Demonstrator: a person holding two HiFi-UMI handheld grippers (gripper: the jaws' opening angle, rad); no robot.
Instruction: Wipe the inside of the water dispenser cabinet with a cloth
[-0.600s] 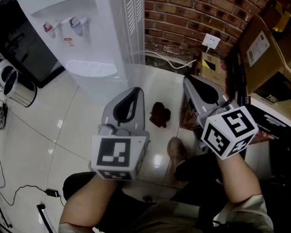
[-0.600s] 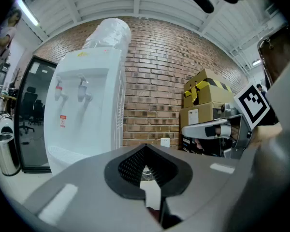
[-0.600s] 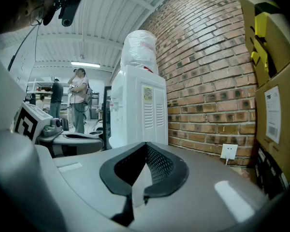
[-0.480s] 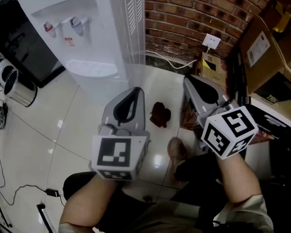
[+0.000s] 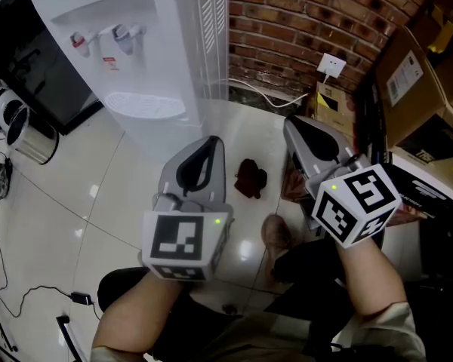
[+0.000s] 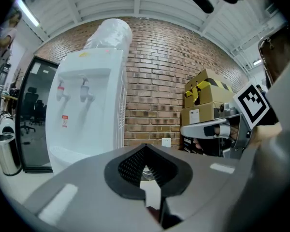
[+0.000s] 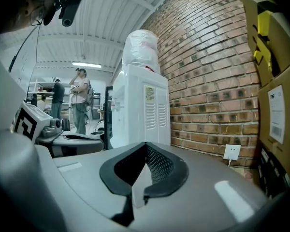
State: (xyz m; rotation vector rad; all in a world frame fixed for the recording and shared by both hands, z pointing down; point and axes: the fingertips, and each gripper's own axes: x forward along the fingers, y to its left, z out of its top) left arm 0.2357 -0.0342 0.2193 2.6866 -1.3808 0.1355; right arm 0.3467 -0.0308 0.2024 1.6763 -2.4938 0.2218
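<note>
The white water dispenser (image 5: 128,59) stands against the brick wall, its two taps and drip tray facing me; its lower cabinet is out of sight from this steep angle. A dark brown cloth (image 5: 249,178) lies crumpled on the glossy floor between my two grippers. My left gripper (image 5: 210,143) hovers just left of the cloth, jaws shut and empty. My right gripper (image 5: 296,128) hovers just right of it, also shut with nothing held. The left gripper view shows the dispenser (image 6: 84,115) ahead and the right gripper (image 6: 210,129) beside it. In the right gripper view the dispenser (image 7: 137,105) stands ahead.
Cardboard boxes (image 5: 415,74) are stacked at the right by a wall socket (image 5: 331,65) with a white cable. A steel bin (image 5: 26,138) stands at the left and a black cable (image 5: 30,296) trails on the floor. My shoe (image 5: 275,232) is below the cloth. People (image 7: 79,98) stand far off.
</note>
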